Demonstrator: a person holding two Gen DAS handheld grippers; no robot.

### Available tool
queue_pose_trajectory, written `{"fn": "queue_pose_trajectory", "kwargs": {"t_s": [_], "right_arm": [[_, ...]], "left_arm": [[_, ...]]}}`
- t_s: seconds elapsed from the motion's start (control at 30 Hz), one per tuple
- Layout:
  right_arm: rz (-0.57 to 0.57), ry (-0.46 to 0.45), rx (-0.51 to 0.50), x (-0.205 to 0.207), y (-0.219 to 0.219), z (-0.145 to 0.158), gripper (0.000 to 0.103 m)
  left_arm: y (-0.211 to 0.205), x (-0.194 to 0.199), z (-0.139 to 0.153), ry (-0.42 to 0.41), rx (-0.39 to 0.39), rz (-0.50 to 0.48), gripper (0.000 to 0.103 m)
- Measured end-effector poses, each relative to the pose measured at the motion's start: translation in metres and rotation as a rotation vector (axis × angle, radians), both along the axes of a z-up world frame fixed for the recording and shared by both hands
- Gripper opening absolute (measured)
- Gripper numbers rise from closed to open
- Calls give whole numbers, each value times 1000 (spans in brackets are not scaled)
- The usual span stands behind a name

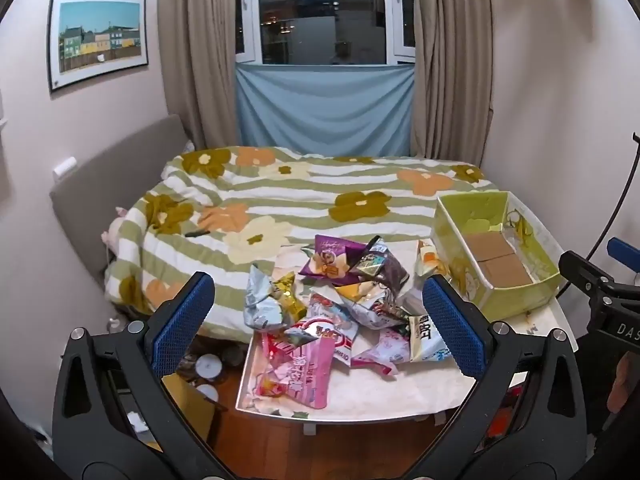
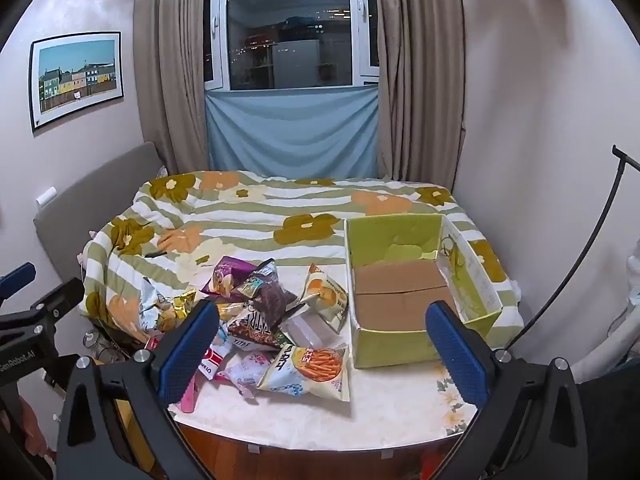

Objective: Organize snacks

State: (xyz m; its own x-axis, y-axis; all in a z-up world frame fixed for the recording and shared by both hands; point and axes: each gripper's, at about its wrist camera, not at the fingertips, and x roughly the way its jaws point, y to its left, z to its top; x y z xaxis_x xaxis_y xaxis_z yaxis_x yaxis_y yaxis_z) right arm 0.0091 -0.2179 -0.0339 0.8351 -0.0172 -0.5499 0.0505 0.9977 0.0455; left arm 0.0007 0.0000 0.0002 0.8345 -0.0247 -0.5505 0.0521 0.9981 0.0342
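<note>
A pile of snack bags (image 1: pixel 340 300) lies on a small white table (image 1: pixel 400 392); it also shows in the right wrist view (image 2: pixel 264 320). An empty green cardboard box (image 1: pixel 500 256) stands to the right of the pile, also seen in the right wrist view (image 2: pixel 408 284). A pink bag (image 1: pixel 296 376) lies nearest at the left; a bag with orange sticks (image 2: pixel 312 372) lies at the front. My left gripper (image 1: pixel 320 320) is open and empty, held above the pile. My right gripper (image 2: pixel 320 340) is open and empty, between pile and box.
A bed with a flowered green-striped blanket (image 1: pixel 280 200) sits right behind the table. The grey headboard (image 1: pixel 120 184) is at left, curtains and a window at the back. Small items lie on the wooden floor (image 1: pixel 208 368) left of the table. A black cable (image 2: pixel 580 248) hangs at right.
</note>
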Motion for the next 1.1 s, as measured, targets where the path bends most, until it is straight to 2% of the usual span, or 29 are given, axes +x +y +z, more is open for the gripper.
{"fn": "queue_pose_trajectory", "kwargs": {"t_s": [0.27,0.4,1.1], "right_arm": [[-11,5,-11,0,-3,-2,103],[-20,10,-5,-5,-4,-1,103],[-48,3,2,-5,-12,5,103]], "left_arm": [[-5,-12,3,-50,-5,-8,103],[-11,-13,4,-53,15,-13,103],[-16,-10,4,-60,1,-28,103]]}}
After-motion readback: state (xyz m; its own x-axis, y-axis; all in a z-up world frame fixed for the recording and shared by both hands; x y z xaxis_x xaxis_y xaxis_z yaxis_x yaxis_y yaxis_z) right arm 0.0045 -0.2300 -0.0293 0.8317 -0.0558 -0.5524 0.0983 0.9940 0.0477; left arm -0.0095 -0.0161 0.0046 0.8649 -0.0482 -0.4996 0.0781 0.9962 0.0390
